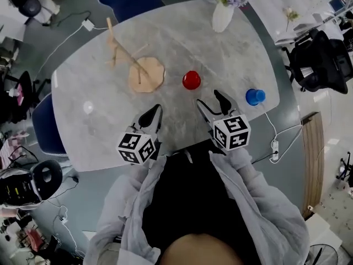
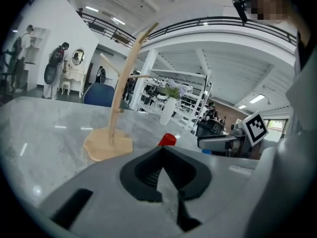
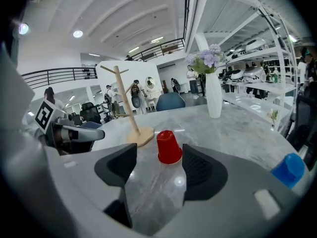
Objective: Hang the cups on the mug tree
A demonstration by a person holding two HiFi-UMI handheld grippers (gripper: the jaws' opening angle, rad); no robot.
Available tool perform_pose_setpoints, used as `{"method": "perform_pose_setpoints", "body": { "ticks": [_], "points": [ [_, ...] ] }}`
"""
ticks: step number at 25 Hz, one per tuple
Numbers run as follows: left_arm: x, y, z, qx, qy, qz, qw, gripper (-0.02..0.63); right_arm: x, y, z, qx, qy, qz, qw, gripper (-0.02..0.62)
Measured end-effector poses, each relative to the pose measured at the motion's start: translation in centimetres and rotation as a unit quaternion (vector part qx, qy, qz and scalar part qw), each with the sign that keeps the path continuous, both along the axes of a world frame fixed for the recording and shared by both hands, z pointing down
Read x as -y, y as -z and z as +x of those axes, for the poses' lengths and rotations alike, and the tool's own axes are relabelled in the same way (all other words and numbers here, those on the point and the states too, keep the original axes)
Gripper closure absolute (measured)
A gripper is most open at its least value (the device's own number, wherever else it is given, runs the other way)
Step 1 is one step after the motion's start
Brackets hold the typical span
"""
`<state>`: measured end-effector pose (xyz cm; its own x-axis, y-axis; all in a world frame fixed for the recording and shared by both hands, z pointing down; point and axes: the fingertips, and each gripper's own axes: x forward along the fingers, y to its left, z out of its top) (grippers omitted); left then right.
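A red cup (image 1: 191, 80) stands upside down on the grey marble table (image 1: 88, 81), right of the wooden mug tree (image 1: 139, 70), whose pegs are bare. A blue cup (image 1: 255, 96) sits near the table's right edge. My right gripper (image 1: 210, 99) is open and empty, just short of the red cup (image 3: 169, 147), which shows beyond its jaws. My left gripper (image 1: 156, 110) is shut with nothing in it, near the front edge, pointing toward the mug tree (image 2: 119, 108) and the red cup (image 2: 167, 139).
A white vase with lilac flowers (image 1: 223, 12) stands at the table's far side. Chairs, cables and office furniture surround the table. The blue cup (image 3: 288, 169) lies to the right of my right gripper.
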<state>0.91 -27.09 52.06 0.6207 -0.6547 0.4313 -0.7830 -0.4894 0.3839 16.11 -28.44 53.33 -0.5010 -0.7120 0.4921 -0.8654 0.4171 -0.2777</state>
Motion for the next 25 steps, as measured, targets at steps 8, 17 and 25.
{"method": "perform_pose_setpoints", "body": {
  "ticks": [8, 17, 25],
  "points": [
    [3.5, -2.6, -0.8, 0.01, 0.039, -0.028, 0.9988, 0.609, 4.9, -3.2, -1.6, -0.023, 0.039, -0.009, 0.999, 0.305],
    [4.9, -4.6, -1.0, 0.016, 0.058, -0.047, 0.9971, 0.609, 8.2, -5.5, -3.9, -0.085, 0.085, 0.016, 0.993, 0.302],
    [5.6, -5.3, -1.5, 0.01, 0.063, -0.052, 0.9966, 0.609, 9.3, -6.4, -4.4, -0.096, 0.089, 0.016, 0.991, 0.339]
  ]
}}
